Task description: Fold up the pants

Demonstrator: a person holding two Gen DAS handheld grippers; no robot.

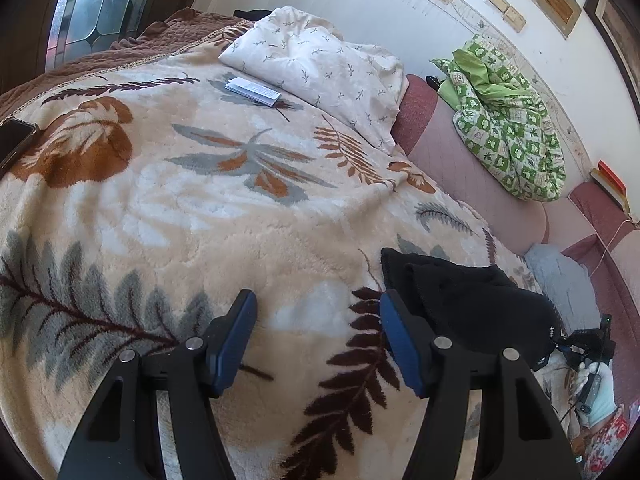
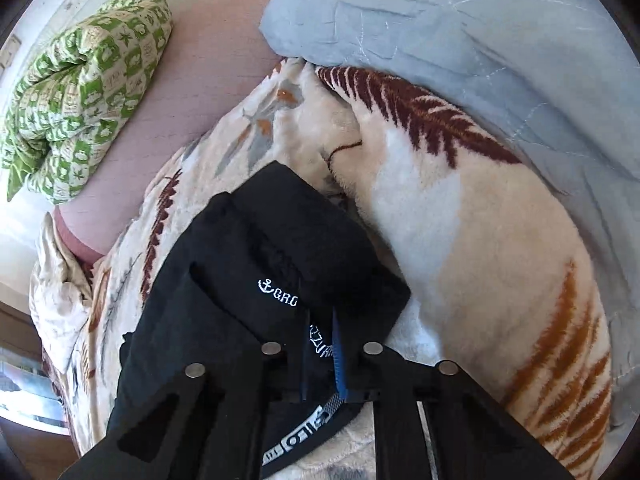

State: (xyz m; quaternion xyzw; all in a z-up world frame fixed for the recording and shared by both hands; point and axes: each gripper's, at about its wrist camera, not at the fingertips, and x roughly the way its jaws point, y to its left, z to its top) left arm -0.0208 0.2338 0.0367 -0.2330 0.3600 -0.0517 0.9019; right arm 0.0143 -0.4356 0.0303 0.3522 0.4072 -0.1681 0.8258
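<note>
From the left wrist camera, a bed covered by a cream blanket point(image 1: 192, 208) printed with grey, rust and dark brown leaves fills most of the picture, with a white wall behind and a pink padded headboard point(image 1: 472, 168) along its right side. The left gripper point(image 1: 318, 316) points down over the blanket with its blue-padded jaws standing well apart and nothing between them. The black pants point(image 1: 460, 296) lie bunched on the blanket just to the right of its right finger. A white pillow with small sprigs point(image 1: 320, 76) sits at the far end, a small white booklet point(image 1: 253, 90) just in front of it, a green patterned quilt point(image 1: 508, 128) on the headboard, and a dark phone point(image 1: 14, 140) at the left edge. At lower right a gloved hand point(image 1: 596, 392) holds the other tool's handle. From the right wrist camera, the same blanket point(image 2: 460, 240) runs under a pale blue pillow point(image 2: 460, 32) at the top, with the green quilt point(image 2: 80, 92) on the headboard at upper left. The right gripper point(image 2: 324, 344) tilts steeply down, its jaws pinched nearly together on the pants point(image 2: 260, 264) near white embroidered lettering; a lettered waistband shows below the fingers.
</note>
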